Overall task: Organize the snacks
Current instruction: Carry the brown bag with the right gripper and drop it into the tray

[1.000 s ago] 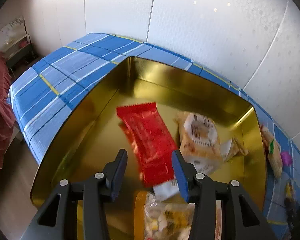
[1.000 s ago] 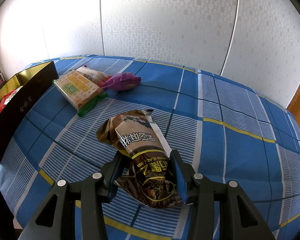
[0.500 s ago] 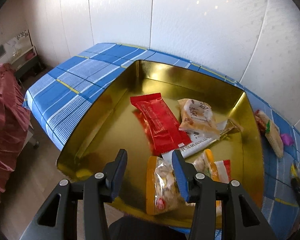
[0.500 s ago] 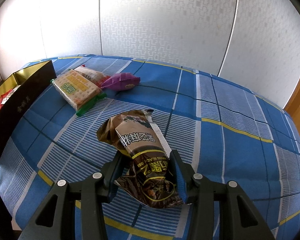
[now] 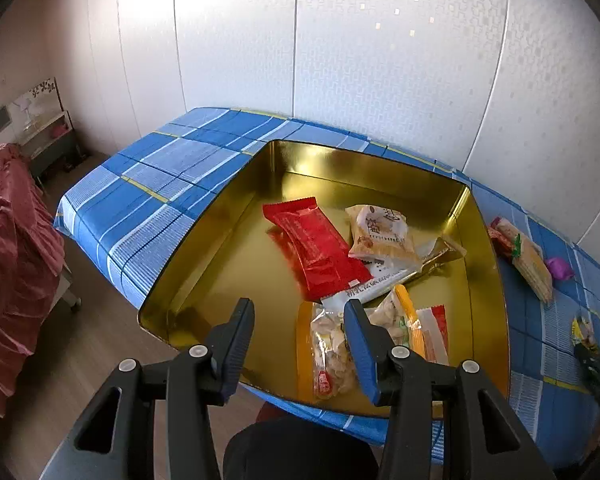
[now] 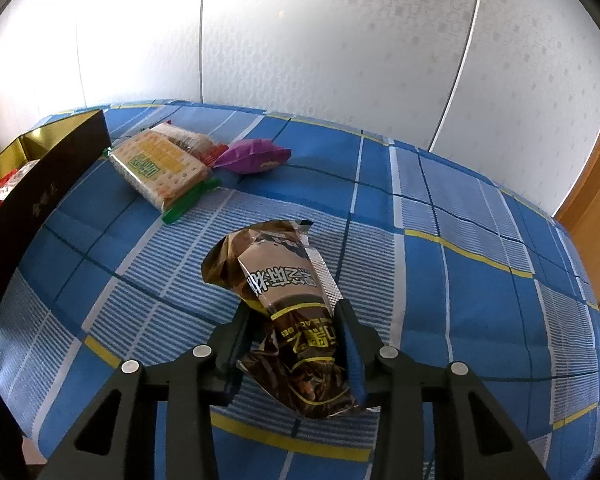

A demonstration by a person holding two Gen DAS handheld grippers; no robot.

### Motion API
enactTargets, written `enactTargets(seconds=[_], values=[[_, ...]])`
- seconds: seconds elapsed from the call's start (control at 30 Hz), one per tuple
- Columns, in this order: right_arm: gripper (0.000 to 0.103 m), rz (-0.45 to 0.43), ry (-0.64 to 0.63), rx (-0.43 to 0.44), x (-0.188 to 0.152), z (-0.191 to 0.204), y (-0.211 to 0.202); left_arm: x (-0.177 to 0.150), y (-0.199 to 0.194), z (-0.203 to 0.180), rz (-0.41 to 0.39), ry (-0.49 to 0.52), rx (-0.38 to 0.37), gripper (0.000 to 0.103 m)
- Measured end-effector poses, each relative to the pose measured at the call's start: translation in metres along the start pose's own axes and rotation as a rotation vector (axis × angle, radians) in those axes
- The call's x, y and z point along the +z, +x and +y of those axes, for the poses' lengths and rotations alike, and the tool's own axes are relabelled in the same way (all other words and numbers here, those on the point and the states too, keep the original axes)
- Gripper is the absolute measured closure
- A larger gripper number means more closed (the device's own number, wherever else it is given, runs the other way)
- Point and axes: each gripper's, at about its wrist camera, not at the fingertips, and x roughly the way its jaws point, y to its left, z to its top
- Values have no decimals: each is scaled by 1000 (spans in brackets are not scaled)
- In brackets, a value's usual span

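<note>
In the left wrist view a gold tin box sits on the blue plaid tablecloth. It holds a red packet, a beige packet and several clear-wrapped snacks. My left gripper is open and empty, raised above the box's near edge. In the right wrist view my right gripper is shut on a brown snack bag, which sits on or just above the cloth. A cracker pack and a purple packet lie beyond it.
The box's dark outer wall stands at the left of the right wrist view. In the left wrist view the cracker pack and purple packet lie right of the box. A red fabric and floor are at left.
My left gripper has pulled back and up from the box, still open and empty; more of the box and table shows. My right gripper has barely moved and still holds the brown bag.
</note>
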Motion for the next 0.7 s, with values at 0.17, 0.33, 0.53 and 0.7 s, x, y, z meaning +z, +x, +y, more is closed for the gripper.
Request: enactTargets(seconds=[0.17, 0.33, 0.53, 0.7], values=[[70, 20, 21, 36, 4, 6, -7, -3, 1, 3, 6, -6, -2, 56], [70, -12, 65, 132, 21, 15, -28, -4, 1, 9, -2, -18, 7, 56], [70, -36, 53, 322, 55, 50, -52, -3, 1, 15, -4, -31, 12, 56], [70, -13, 25, 493, 85, 99, -61, -3, 2, 20, -1, -36, 16, 56]])
